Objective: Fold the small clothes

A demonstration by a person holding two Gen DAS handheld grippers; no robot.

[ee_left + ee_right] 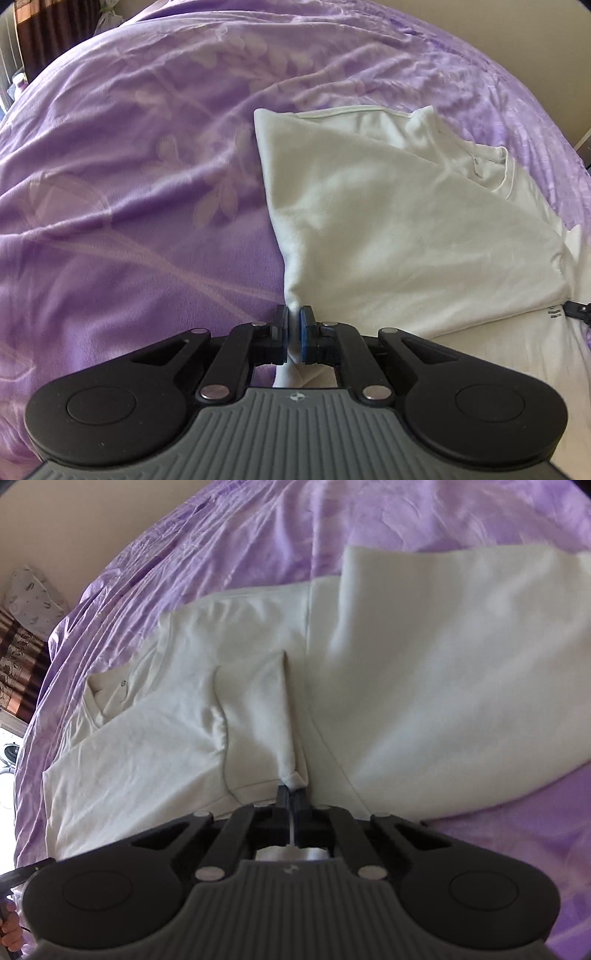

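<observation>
your left hand-held gripper (294, 325) is clamped on a pinch of white cloth, its blue pads (305, 326) pressed together on what looks like a corner of the white garment (388, 229), with a tail of fabric running back between the fingers. your right hand-held gripper (291, 797) is likewise squeezed tight on a hemmed corner of the same garment (258, 709), likely a sleeve end or a bottom edge, though the bunching makes that hard to call. holding two corners at once lets you carry one edge across as a straight line, so the fold lands flat rather than twisted. outward from the grippers, the garment lies on the bed, spread over the purple bedspread (129, 184), with one panel already doubled over the body and its collar (495, 162) showing at the far side. the soft cover beneath will drag, so lift before you carry.
</observation>
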